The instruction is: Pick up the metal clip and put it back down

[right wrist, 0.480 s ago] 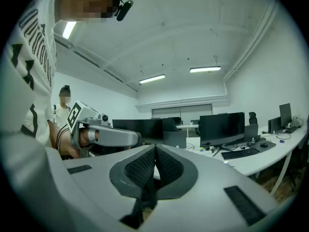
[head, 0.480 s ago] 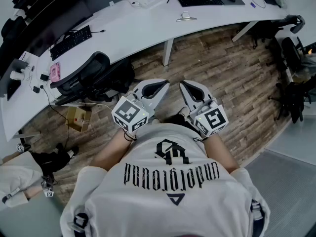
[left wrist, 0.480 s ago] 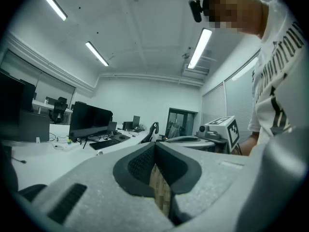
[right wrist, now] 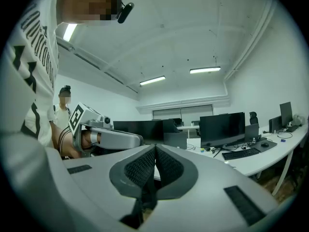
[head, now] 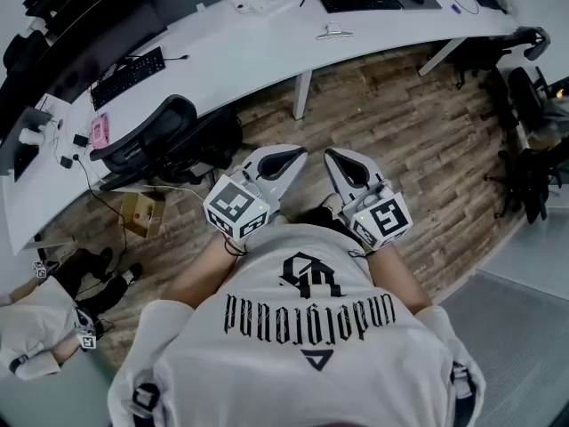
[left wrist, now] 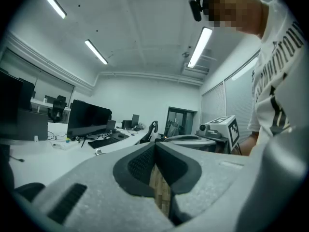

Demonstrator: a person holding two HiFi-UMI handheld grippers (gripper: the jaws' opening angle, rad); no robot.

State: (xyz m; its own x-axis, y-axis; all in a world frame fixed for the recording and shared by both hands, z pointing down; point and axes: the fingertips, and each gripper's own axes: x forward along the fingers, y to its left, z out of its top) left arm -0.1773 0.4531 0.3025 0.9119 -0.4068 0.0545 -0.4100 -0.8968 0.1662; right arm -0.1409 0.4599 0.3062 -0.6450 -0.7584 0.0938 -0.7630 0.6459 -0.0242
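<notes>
The metal clip [head: 333,32] is small and silvery and lies on the white curved desk [head: 267,38], far ahead of me in the head view. In the left gripper view a small shiny item that may be the clip [left wrist: 98,152] rests on the desk. Both grippers are held close to the person's chest, above the wooden floor. My left gripper [head: 296,155] is shut with nothing between its pads [left wrist: 145,164]. Beside it my right gripper [head: 332,155] is also shut and holds nothing. The two grippers are far from the clip.
A black office chair [head: 147,136] stands at the desk to the left, with a cardboard box [head: 138,213] on the floor near it. Keyboards [head: 127,76] and monitors sit on the desk. Another person [head: 36,323] is at lower left. More chairs [head: 524,167] stand at the right.
Both grippers have stayed almost still, shifting a little to the right. The person at lower left has moved their legs.
</notes>
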